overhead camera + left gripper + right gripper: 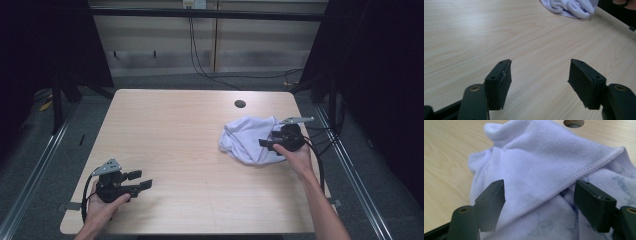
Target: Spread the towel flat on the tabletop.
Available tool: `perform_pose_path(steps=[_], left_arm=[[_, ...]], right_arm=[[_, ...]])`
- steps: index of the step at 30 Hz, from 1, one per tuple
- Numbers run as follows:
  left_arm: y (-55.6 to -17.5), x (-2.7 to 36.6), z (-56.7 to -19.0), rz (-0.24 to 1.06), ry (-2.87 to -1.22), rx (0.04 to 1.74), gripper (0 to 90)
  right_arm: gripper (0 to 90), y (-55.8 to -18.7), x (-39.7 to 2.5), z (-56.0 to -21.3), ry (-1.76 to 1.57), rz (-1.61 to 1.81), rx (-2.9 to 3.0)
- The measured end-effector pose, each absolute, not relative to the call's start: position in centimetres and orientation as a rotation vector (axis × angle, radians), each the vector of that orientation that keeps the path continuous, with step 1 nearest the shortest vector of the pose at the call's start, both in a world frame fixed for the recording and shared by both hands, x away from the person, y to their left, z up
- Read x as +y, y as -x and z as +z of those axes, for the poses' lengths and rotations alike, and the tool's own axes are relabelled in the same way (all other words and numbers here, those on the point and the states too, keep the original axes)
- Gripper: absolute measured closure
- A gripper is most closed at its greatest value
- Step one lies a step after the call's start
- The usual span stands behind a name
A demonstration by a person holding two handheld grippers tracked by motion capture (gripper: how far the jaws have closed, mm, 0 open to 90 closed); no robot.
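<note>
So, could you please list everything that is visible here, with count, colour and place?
towel: one, white, crumpled, right side of the table
table: one, light wood, centre
cable hole: one, dark, far side of the table, beyond the towel
wall cables: a few, black, hanging behind the table
left gripper: one, black, jaws open, near left corner, over bare wood
right gripper: one, black, jaws open, at the towel's hemmed edge
hands: two, holding the grippers

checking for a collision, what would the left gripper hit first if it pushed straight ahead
Probably nothing soon: the open left gripper faces bare table. The white cloth lies far ahead and off to one side; depth is unclear.
</note>
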State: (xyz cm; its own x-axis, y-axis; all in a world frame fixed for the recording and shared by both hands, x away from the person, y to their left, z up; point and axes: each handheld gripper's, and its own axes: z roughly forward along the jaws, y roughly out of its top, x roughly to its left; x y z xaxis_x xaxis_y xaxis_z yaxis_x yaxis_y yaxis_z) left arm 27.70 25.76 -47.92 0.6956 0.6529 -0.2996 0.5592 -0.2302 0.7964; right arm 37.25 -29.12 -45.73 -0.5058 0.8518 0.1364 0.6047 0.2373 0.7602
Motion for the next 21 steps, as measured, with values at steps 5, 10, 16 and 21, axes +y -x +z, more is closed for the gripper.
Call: perform_pose_path(steps=[5, 10, 16, 21], left_arm=[[-27.8, 25.7, -48.0, 0.143, -1.932, 0.934, 32.2], [-27.7, 25.8, -47.9, 0.158, -1.928, 0.95, 38.3], [-27.8, 25.6, -47.9, 0.152, -1.926, 0.945, 36.5], [-28.0, 25.2, -47.7, 0.166, -1.921, 0.947, 35.0]], right_arm=[[20.9, -39.1, -27.9, -47.4, -1.365, 1.077, 2.255], [44.7, -39.1, -26.6, -49.4, -1.359, 1.043, 2.287], [69.6, -38.0, -26.1, -50.0, -1.369, 1.1, 2.29], [70.8, -37.0, -24.7, -49.9, -1.343, 1.13, 2.335]])
